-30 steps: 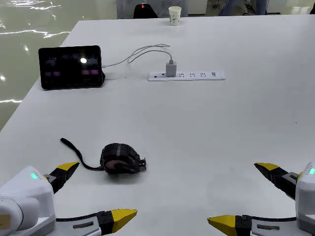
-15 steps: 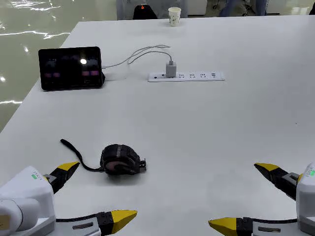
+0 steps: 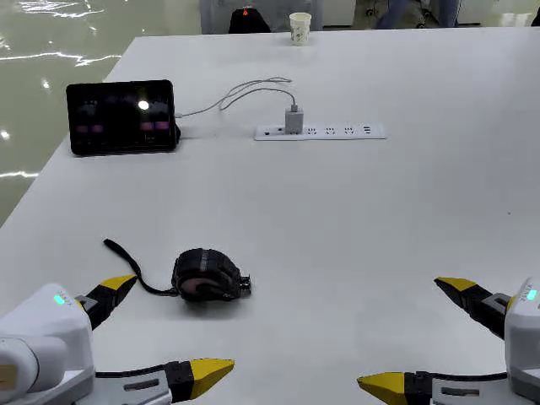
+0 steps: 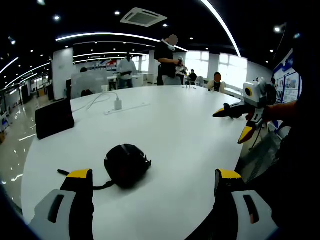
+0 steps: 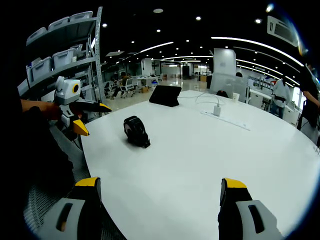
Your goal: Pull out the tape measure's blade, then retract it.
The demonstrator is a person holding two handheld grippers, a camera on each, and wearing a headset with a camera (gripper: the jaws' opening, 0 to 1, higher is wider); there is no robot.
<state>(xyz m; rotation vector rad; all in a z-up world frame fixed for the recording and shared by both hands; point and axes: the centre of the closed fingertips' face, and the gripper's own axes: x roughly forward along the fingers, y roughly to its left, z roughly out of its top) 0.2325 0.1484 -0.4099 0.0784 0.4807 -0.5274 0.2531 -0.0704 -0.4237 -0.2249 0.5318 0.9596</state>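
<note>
I see the left gripper wide, near the tape measure; the right gripper wide, well apart from it.

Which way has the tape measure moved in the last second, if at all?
No. In the head view the tape measure keeps its place against the power strip and the tablet.

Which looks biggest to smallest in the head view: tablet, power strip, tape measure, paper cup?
1. tablet
2. tape measure, second by area, but it lies nearest the camera, which flatters it
3. power strip, the longest of the four but thin
4. paper cup, at the far edge, so its small look is partly distance
</note>
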